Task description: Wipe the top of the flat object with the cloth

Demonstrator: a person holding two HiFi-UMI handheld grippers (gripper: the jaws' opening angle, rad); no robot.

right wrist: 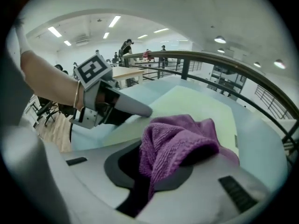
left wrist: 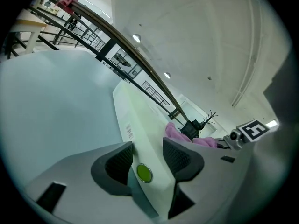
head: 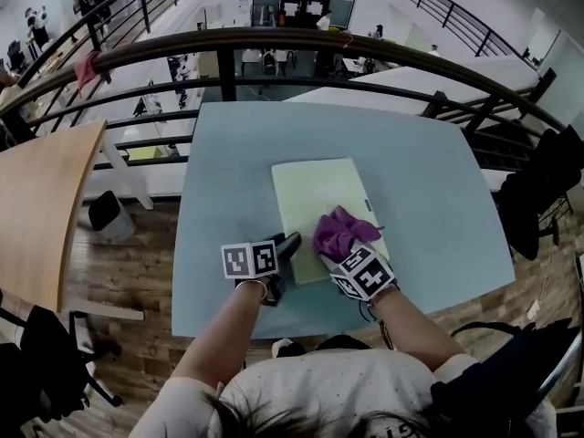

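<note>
A pale green flat object [head: 319, 194] lies in the middle of the blue-grey table [head: 429, 199]. My left gripper [head: 287, 245] sits at its near left corner. In the left gripper view the object's edge [left wrist: 140, 120] fills the gap between the two pads of the left gripper [left wrist: 147, 148], which press on it. My right gripper [head: 342, 245] is shut on a bunched purple cloth [head: 339, 231] resting on the near part of the object's top. The right gripper view shows the cloth [right wrist: 180, 139] spilling out of the right gripper [right wrist: 163, 167], with the left gripper [right wrist: 126, 107] just beyond.
A dark curved railing [head: 274, 44] runs past the table's far edge. A wooden table [head: 36, 199] stands to the left, with a small bin [head: 109, 215] beside it. Something dark hangs over the railing [head: 538, 190] to the right.
</note>
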